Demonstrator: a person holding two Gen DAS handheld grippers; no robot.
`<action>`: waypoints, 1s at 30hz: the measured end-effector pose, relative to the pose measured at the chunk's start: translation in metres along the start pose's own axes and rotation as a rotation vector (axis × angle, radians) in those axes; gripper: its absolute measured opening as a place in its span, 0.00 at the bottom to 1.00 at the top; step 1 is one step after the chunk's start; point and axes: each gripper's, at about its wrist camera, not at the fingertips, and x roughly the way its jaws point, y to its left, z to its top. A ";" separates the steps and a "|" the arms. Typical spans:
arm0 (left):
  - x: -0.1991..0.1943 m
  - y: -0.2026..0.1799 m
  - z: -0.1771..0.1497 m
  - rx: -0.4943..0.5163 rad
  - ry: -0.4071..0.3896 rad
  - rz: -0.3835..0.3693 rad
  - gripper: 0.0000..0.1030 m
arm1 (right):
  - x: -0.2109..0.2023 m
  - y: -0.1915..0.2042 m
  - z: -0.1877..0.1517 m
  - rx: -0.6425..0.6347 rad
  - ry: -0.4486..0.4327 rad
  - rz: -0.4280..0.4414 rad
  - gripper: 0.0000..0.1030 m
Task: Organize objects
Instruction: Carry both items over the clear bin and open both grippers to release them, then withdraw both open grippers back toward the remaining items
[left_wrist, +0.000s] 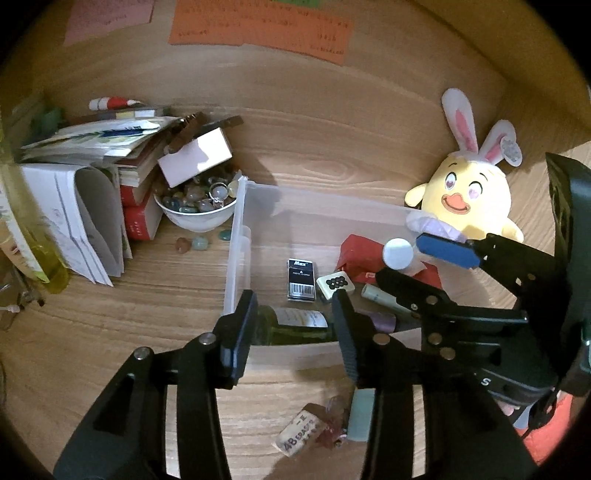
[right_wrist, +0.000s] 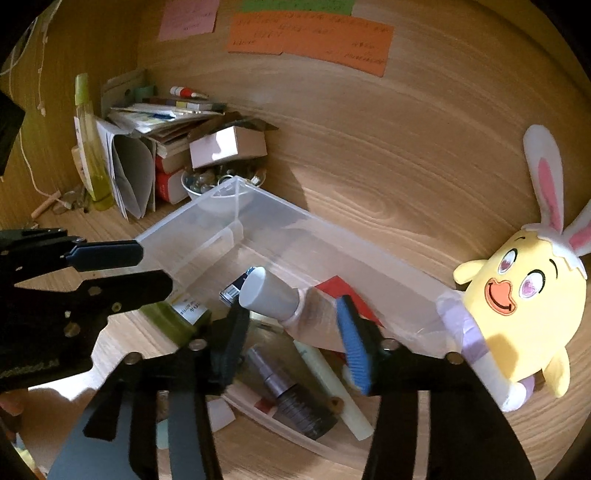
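Right hand-held gripper (right_wrist: 291, 345) jaws parted around white-capped tube (right_wrist: 273, 297), pads apparently not pressing; tube tilts over clear bin (right_wrist: 207, 221). Left hand-held gripper (left_wrist: 293, 332) open above green bottle (left_wrist: 291, 326). Step: depositing. Next: withdraw, fetch cork (left_wrist: 299, 430) from counter (left_wrist: 110, 332).

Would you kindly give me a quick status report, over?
Both sets of jaws open. Left gripper over dark green glass bottle in clear plastic bin; right gripper around white-capped tube. Bin crowded.

Clear bin (left_wrist: 236, 236) on wood-grain desk (left_wrist: 110, 325): inside were a red box (left_wrist: 356, 251) and black barcoded case (left_wrist: 301, 278); beside it, yellow plush (left_wrist: 469, 199) with pink-lined white ears.
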 end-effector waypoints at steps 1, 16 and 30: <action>-0.002 0.000 0.000 0.001 -0.004 0.000 0.41 | -0.002 0.000 0.000 0.003 -0.007 0.000 0.52; -0.043 -0.004 -0.022 0.060 -0.052 0.036 0.59 | -0.045 0.008 -0.009 0.010 -0.058 0.032 0.71; -0.021 0.012 -0.069 0.054 0.076 0.038 0.59 | -0.051 0.025 -0.056 0.060 -0.012 0.057 0.74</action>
